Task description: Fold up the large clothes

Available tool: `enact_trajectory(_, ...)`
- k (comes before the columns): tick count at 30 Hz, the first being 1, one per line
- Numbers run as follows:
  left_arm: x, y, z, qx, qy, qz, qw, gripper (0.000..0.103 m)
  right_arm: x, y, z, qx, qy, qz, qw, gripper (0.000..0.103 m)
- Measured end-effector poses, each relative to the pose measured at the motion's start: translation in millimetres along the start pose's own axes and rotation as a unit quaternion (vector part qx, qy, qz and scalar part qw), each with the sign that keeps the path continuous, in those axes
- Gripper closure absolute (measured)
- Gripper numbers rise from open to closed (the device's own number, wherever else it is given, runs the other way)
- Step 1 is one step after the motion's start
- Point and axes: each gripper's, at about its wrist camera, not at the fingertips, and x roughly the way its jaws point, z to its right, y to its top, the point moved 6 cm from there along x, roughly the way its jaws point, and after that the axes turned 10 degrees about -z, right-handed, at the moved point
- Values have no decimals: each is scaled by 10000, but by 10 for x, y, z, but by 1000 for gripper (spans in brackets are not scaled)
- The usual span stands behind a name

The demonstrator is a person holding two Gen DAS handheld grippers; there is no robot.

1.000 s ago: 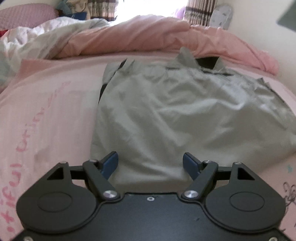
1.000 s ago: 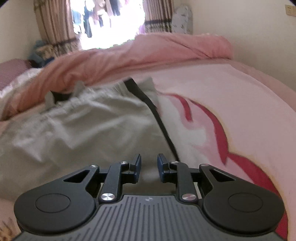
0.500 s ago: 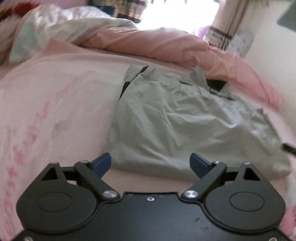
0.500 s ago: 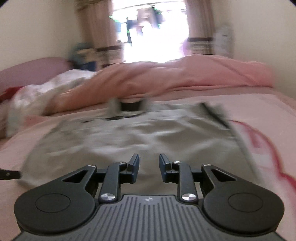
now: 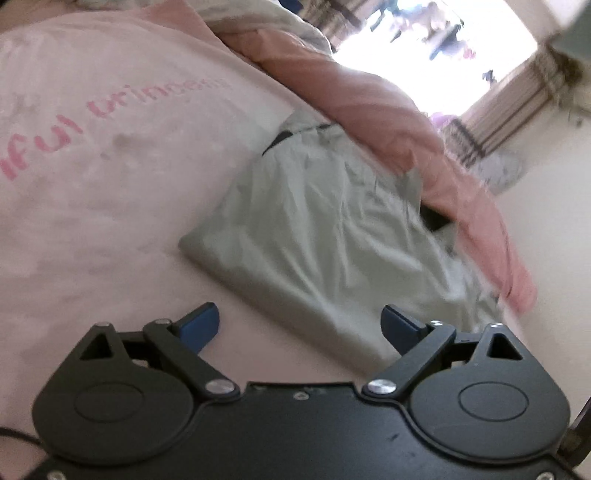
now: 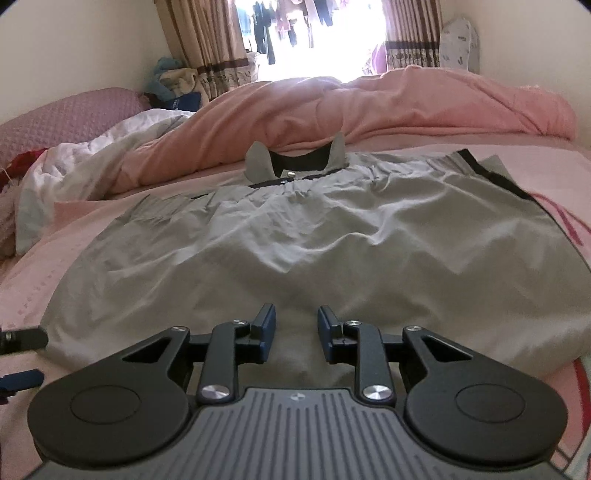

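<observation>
A grey-green shirt [image 6: 332,251] with dark trim lies flat on the pink bed sheet [image 5: 92,221], its collar [image 6: 295,162] at the far end. My right gripper [image 6: 296,312] hovers over the middle of the shirt's near hem, jaws a narrow gap apart with nothing pinched. My left gripper [image 5: 299,314] is rolled to one side near the shirt's [image 5: 332,229] near left corner. Its jaws are opening wide, nothing is between them, and the hem lies just ahead. In the right wrist view, the left gripper's fingers [image 6: 22,338] poke in at the left edge.
A bunched pink duvet [image 6: 406,107] lies across the bed right behind the collar. A white quilt [image 6: 92,158] and a purple pillow [image 6: 66,114] are at the far left. Curtains and a bright window [image 6: 314,33] stand beyond; a wall is at the right.
The left gripper rolled sideways, drew back off the hem and spread its jaws wider. The right gripper swung from the shirt's right edge to its middle, its jaws slightly wider.
</observation>
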Motion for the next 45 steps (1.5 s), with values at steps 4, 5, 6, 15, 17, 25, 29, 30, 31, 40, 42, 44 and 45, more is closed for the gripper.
enact_trajectory(4,54,99,-71,-468,-462,300,9974,2,9,-16,5,19,29,2,10000,71)
enact_trajectory(5,66,125,-83,-558,-559,366,9962,2,11,-17,3,3,31,9,10000,71)
enact_trajectory(6,73,149,-92,-634,-630,428,9951,2,15,-14,3,0,34,11,10000,71)
enact_trajectory(15,337,416,70,-163,-501,788,9955,0,41,-3,27,31,89,-25,10000,70)
enact_trajectory(17,405,517,75,-217,-519,807,9952,0,48,-7,27,22,77,-32,10000,70)
enact_trajectory(25,502,675,87,2,-566,532,9970,2,113,-63,9,-140,-51,4,9999,71)
enact_trajectory(29,485,672,83,15,-474,377,9982,8,120,-80,-11,-223,-135,62,9996,71)
enact_trajectory(30,481,687,75,-25,-466,327,9984,10,116,-80,-11,-213,-133,65,9997,71)
enact_trajectory(31,450,679,56,-60,-448,276,9986,12,116,-75,-9,-212,-131,56,9997,71)
enact_trajectory(40,409,707,-52,184,-48,56,9998,51,-57,305,-96,-137,-111,401,9990,71)
enact_trajectory(42,402,709,-77,190,-50,57,9998,56,40,395,-100,-113,-147,381,9991,71)
enact_trajectory(44,405,706,-92,227,-30,66,9997,58,193,425,-88,-76,-206,221,9995,71)
enact_trajectory(45,404,703,-97,246,-38,73,9997,58,294,413,-75,-51,-248,96,9996,71)
